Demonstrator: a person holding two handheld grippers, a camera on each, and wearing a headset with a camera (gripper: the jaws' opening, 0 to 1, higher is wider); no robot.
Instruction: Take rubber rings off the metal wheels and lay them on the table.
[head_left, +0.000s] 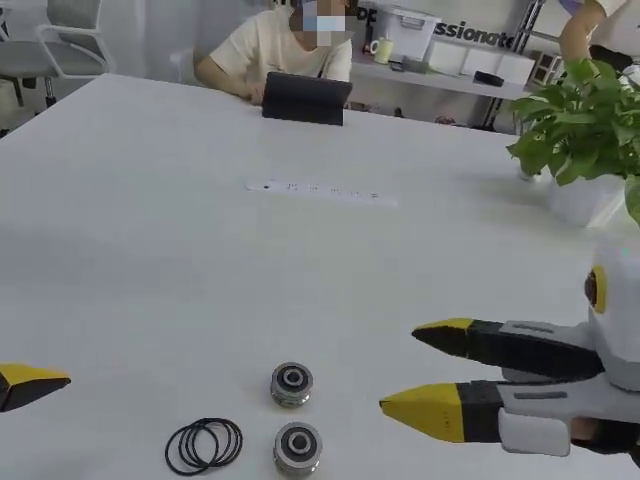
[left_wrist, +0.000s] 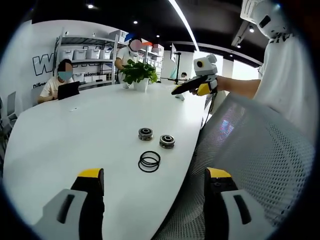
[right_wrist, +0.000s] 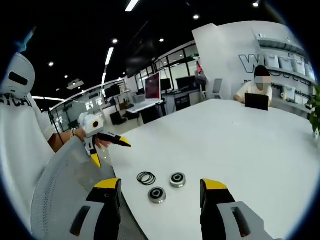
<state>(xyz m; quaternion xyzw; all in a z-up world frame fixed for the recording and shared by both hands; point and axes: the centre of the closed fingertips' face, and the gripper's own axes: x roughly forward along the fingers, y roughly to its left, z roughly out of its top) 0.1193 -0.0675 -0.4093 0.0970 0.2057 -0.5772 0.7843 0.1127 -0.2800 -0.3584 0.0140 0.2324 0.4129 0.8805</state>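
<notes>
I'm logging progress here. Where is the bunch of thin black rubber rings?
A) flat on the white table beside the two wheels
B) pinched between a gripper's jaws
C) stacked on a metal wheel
A: the thin black rubber rings lie flat on the white table, close beside the two round metal wheels.

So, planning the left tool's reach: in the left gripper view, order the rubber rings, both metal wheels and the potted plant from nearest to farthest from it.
1. Rubber rings, straight ahead of the left tool.
2. Right-hand wheel and left-hand wheel, just beyond the rings; too close to call.
3. Potted plant, at the far side of the table.
</notes>
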